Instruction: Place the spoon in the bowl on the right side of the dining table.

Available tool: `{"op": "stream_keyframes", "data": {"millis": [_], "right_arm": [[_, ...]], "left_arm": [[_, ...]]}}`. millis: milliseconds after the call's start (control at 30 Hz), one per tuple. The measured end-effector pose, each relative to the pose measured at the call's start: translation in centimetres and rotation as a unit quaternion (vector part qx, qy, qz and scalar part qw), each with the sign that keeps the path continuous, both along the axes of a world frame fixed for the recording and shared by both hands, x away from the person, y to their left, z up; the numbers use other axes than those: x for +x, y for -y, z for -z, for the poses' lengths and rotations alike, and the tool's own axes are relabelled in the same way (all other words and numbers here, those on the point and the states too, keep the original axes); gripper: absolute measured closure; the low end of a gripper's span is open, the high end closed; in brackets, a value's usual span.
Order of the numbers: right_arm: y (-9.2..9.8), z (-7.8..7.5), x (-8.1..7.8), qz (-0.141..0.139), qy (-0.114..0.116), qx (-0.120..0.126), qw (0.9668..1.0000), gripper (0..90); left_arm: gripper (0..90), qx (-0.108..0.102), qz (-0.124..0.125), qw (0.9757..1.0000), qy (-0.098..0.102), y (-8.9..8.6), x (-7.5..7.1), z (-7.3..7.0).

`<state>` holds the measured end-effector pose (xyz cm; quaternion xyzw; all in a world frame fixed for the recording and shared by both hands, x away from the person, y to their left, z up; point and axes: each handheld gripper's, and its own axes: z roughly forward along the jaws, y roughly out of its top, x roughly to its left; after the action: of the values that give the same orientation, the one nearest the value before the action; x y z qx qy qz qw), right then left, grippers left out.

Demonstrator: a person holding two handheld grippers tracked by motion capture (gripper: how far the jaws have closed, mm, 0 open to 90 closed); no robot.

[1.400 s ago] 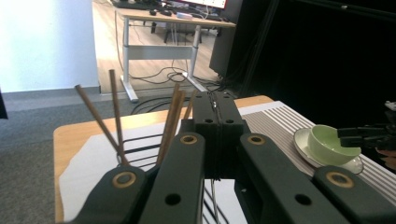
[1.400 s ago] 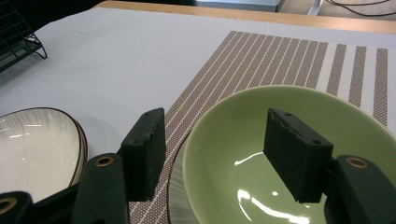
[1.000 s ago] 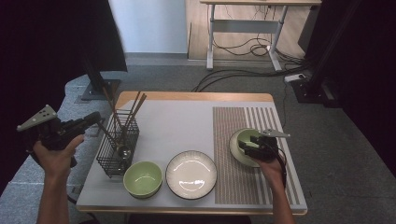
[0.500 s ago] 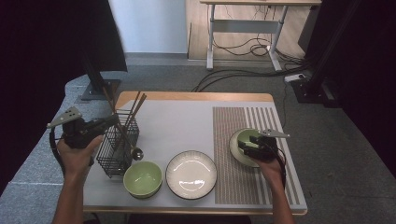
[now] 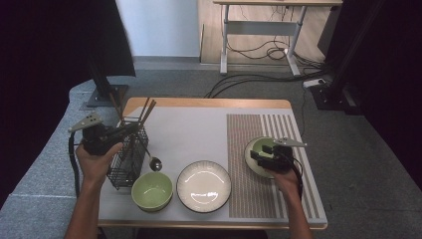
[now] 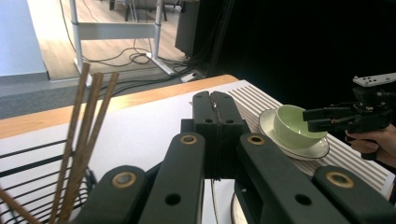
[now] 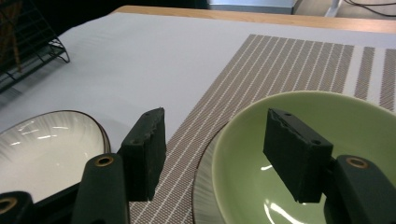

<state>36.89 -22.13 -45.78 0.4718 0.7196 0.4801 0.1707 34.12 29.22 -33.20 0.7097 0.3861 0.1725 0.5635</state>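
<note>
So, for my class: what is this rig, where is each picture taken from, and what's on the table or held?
A person works at a table with two hand-held two-jaw tools. One picture looks down from above; the other two come from cameras riding on the tools. On the table: a wire basket of chopsticks, a green bowl, a white plate, and a second green bowl on a saucer, on a striped placemat. The left tool is shut, apparently on a spoon handle. The right tool is open, its jaws either side of the second bowl's rim.
</note>
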Motion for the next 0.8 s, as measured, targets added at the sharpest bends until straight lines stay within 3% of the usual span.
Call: {"op": "stream_keyframes", "data": {"millis": [467,800], "right_arm": [[-0.4,0.1,0.0,-0.013,-0.002,-0.002,0.9999,40.6],[-0.8,-0.3,-0.2,-0.021,0.006,0.001,0.9998,41.1]], "left_arm": [[90.0,0.009,0.023,0.9997,-0.009,2.6,1.2,0.6],[90.0,0.010,0.032,0.9993,-0.015,3.5,1.7,0.9]]}}
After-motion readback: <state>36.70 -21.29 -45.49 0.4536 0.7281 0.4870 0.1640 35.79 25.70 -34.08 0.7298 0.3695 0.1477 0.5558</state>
